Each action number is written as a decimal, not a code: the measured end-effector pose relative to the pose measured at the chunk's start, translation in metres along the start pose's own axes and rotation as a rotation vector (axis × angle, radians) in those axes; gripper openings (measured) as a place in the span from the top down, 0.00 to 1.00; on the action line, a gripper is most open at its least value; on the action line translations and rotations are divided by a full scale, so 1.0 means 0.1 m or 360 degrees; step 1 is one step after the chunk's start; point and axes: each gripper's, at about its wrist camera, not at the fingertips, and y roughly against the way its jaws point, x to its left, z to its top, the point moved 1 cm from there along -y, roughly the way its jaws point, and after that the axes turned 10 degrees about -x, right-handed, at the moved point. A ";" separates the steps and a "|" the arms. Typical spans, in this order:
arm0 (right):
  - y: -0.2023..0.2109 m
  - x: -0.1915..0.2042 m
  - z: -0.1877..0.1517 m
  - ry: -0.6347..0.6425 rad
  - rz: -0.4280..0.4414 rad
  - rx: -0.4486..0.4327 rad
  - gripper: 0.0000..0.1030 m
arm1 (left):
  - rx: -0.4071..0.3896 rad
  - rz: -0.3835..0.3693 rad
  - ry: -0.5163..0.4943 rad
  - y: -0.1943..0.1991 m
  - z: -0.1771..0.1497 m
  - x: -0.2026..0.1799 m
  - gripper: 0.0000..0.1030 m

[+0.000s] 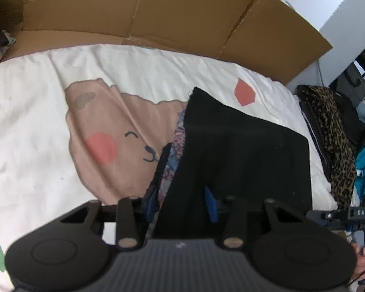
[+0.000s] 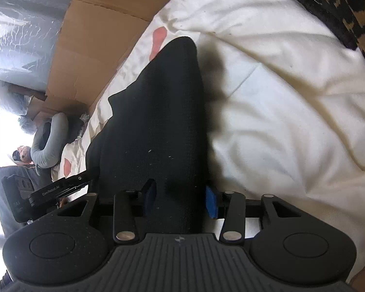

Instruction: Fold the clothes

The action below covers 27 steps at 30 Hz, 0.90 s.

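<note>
Both grippers pinch the near edge of the black garment (image 1: 243, 146), left gripper (image 1: 182, 204) at seven o'clock, right gripper (image 2: 180, 202) at five. The cloth lies across the bed (image 1: 36, 121), presumably held at two points to keep the fold even.

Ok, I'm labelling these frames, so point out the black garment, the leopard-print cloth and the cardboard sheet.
black garment (image 1: 250, 141), left wrist view, flat middle of the fabric.
leopard-print cloth (image 1: 333, 131), left wrist view, middle of the draped strip.
cardboard sheet (image 1: 138, 7), left wrist view, central panel behind the bed.
</note>
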 end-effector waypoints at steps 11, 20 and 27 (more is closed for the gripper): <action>0.06 0.01 -0.01 -0.0020 0.0144 0.0046 0.90 | -0.0007 -0.0070 0.0113 0.06 0.01 0.14 0.65; -0.20 -0.10 0.00 -0.0101 0.0164 0.0064 0.64 | 0.0014 -0.0089 0.0108 -0.09 0.02 0.18 0.57; -0.23 -0.09 0.01 -0.0152 0.0179 0.0078 0.94 | 0.0045 -0.0163 0.0218 -0.14 0.00 0.28 0.59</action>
